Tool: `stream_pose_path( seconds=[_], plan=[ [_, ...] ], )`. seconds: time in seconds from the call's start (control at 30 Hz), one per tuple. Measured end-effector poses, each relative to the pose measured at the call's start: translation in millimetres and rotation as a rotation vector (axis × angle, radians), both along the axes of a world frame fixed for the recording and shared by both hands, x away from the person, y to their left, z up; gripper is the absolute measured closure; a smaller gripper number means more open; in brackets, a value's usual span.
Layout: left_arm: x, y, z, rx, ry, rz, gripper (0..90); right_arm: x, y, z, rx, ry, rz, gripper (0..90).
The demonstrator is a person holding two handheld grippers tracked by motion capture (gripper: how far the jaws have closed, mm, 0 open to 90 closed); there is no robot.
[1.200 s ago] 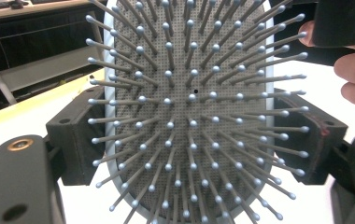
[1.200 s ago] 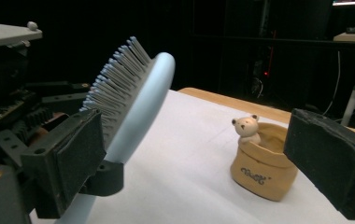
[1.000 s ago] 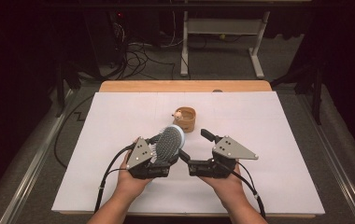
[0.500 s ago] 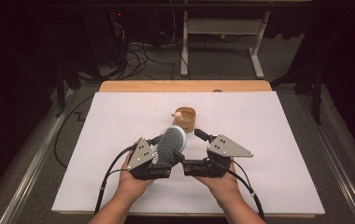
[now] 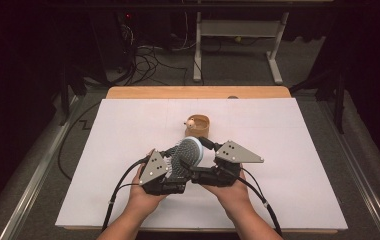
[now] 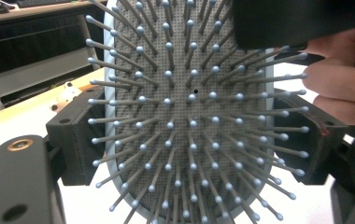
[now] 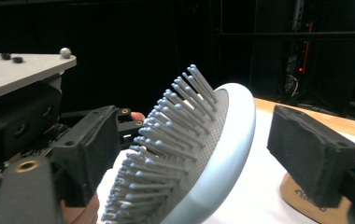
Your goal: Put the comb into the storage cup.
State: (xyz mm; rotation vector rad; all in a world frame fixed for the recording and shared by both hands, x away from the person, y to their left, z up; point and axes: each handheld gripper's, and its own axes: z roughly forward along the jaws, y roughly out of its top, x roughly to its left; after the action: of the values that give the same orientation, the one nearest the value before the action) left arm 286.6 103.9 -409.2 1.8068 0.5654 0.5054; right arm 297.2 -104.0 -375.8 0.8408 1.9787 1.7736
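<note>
Near the table's [image 5: 103, 200] front edge, two hands hold the grippers close together above the white sheet. The left gripper [image 6: 192, 140] pinches the hairbrush [image 5: 185, 156] by the edges of its head, bristles facing its camera, the brush lifted off the table. The right gripper [image 7: 213, 149] stands spread around the brush head, one jaw on the bristle side and the other behind the pale blue back, not touching it. Just beyond the brush sits a small wooden cup [image 5: 198, 126].
</note>
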Motion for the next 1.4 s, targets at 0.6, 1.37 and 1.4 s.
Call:
stream_pose_path(
  seconds=[0.6, 1.37, 1.4],
  plan=[
    [-1.3, -0.2, 2.2, 0.003, -0.011, 0.008, 20.1, 7.1, 1.8, 5.6, 0.046, 0.045, 0.03, 38.6],
    [-0.6, -0.1, 2.1, 0.009, -0.007, 0.019, 20.1, 12.8, -1.9, 8.2, 0.109, 0.155, 0.036, 52.0],
    [-0.7, 0.0, 2.4, 0.012, -0.008, 0.019, 20.1, 12.8, -1.9, 8.4, 0.108, 0.153, 0.034, 52.6]
  ],
)
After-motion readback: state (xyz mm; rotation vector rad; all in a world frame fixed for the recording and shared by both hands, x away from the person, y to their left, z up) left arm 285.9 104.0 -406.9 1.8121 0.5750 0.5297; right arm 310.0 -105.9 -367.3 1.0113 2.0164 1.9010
